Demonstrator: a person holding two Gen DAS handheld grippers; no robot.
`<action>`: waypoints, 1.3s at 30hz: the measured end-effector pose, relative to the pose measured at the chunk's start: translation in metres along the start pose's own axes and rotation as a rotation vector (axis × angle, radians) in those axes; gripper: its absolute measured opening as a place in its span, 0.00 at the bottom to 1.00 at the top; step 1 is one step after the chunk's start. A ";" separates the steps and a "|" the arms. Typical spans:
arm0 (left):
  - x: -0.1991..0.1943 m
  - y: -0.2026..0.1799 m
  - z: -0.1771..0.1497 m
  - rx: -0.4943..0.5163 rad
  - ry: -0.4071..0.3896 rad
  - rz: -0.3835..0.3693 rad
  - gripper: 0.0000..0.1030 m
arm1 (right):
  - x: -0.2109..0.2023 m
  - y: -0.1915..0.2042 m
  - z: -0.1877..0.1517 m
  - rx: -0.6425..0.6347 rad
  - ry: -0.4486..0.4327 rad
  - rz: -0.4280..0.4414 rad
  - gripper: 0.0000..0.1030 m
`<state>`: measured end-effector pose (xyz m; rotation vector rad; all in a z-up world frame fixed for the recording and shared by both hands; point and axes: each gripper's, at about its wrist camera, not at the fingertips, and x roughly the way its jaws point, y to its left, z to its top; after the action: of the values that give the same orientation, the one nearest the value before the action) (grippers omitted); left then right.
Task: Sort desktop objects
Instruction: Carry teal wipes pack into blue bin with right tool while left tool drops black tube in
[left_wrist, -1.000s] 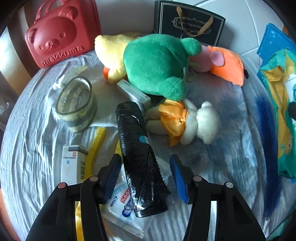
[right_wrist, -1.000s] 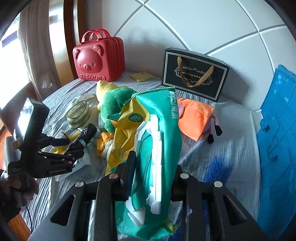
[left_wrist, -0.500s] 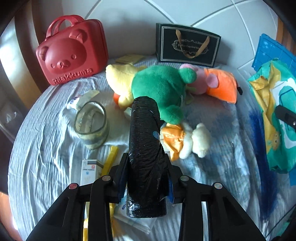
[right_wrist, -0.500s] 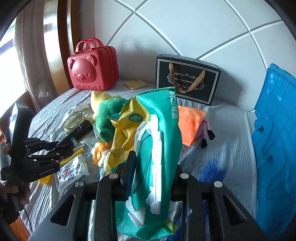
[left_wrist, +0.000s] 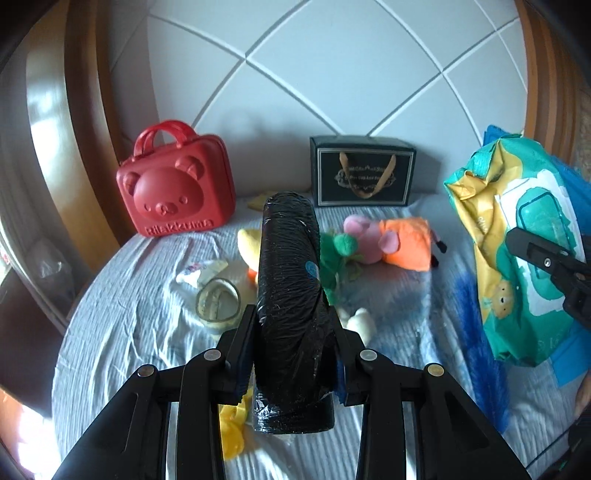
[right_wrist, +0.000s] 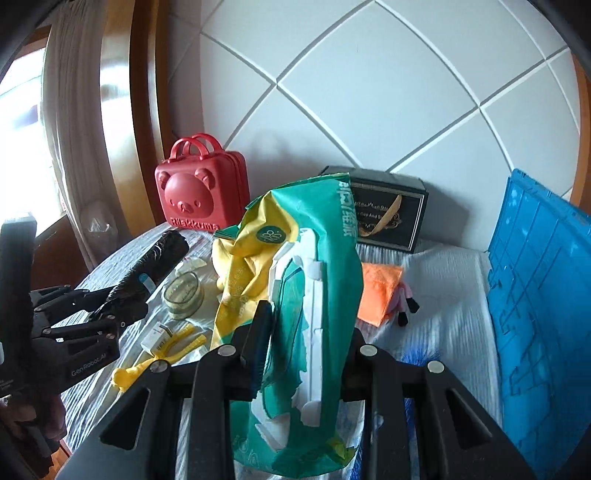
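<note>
Two loads are in the air at once, both above the grey cloth (left_wrist: 122, 332) — the left gripper (left_wrist: 291, 354) is clamped on a black plastic-wrapped roll (left_wrist: 290, 295), and the right gripper (right_wrist: 306, 354) is clamped on a green and yellow wipes pack (right_wrist: 295, 295). Taking the blue crate (right_wrist: 539, 295) as the landmark, the pack hangs just to its left, while the roll is well away on its far left, above the clutter. Left behind on the cloth, on that same far side of the crate, are the tape ring (right_wrist: 183, 293), the yellow tool (right_wrist: 159, 354) and the small box (right_wrist: 155, 338). The step in hand looks like carrying both items to their places. To do it well, keep the roll level, since much of its length sticks out beyond the pads and could lever loose. The soft pack sags, so I would move it smoothly and lower it before letting go.
</note>
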<state>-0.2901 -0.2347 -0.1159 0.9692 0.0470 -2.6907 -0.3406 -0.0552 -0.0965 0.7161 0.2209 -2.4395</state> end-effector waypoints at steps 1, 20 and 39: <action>-0.011 -0.002 0.006 0.004 -0.027 -0.001 0.32 | -0.010 0.002 0.005 0.001 -0.017 -0.006 0.27; -0.150 -0.096 0.079 0.185 -0.333 -0.232 0.33 | -0.193 -0.015 0.040 0.116 -0.282 -0.279 0.27; -0.141 -0.430 0.173 0.376 -0.287 -0.487 0.34 | -0.293 -0.329 0.038 0.269 -0.170 -0.612 0.27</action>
<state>-0.4111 0.1916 0.0793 0.7216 -0.3345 -3.3494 -0.3461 0.3445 0.0923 0.6077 0.0443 -3.1417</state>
